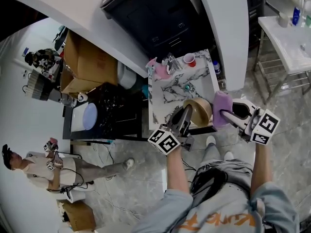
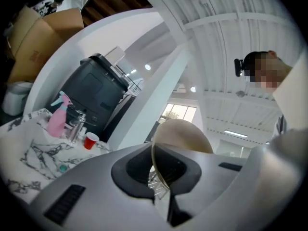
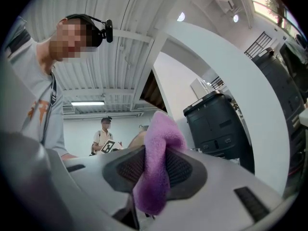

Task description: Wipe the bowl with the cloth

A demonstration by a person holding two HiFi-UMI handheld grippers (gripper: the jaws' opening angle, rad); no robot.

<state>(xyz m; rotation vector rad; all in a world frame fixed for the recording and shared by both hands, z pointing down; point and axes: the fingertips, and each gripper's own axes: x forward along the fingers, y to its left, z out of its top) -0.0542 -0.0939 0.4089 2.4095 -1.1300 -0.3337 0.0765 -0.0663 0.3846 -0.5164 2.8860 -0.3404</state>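
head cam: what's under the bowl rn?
The marble tabletop, near its front edge; the bowl is pinched at the rim by the left gripper. The patch directly beneath is covered by the bowl, so whether it rests on the top or hangs clear can't be told.

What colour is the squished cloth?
Purple. The cloth shows best in the right gripper view.
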